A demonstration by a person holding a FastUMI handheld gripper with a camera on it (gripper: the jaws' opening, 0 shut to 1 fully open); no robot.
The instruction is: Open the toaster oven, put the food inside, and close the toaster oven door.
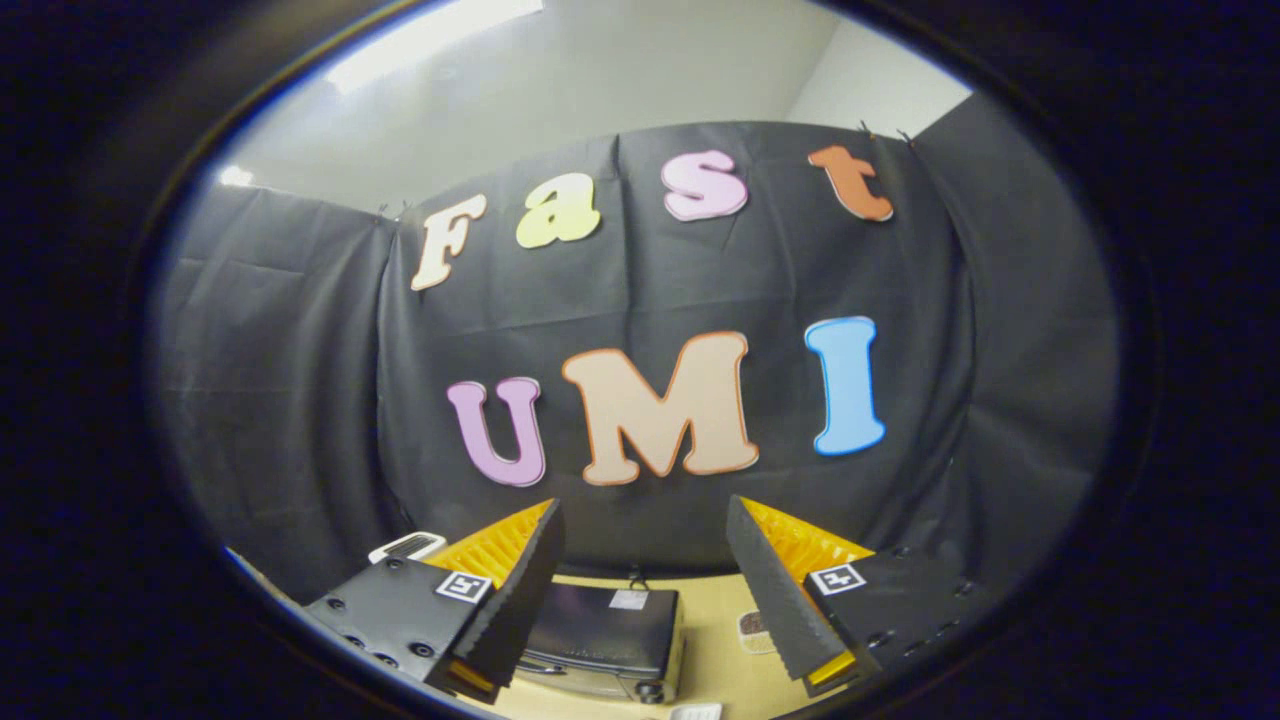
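our gripper (645,560) high above bench (715,640), jaws released and empty, toaster oven (605,635) below between fingers, food (755,630) beside it

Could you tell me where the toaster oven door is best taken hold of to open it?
Probably by the pale bar handle along the front of the toaster oven, approached from above and in front. The open hand-held gripper hovers high above the oven, fingers spread, holding nothing. The handle is small and partly hidden by a finger.

Dim booth lit from a bright ceiling light (430,40); fisheye bends edges, image slightly soft.
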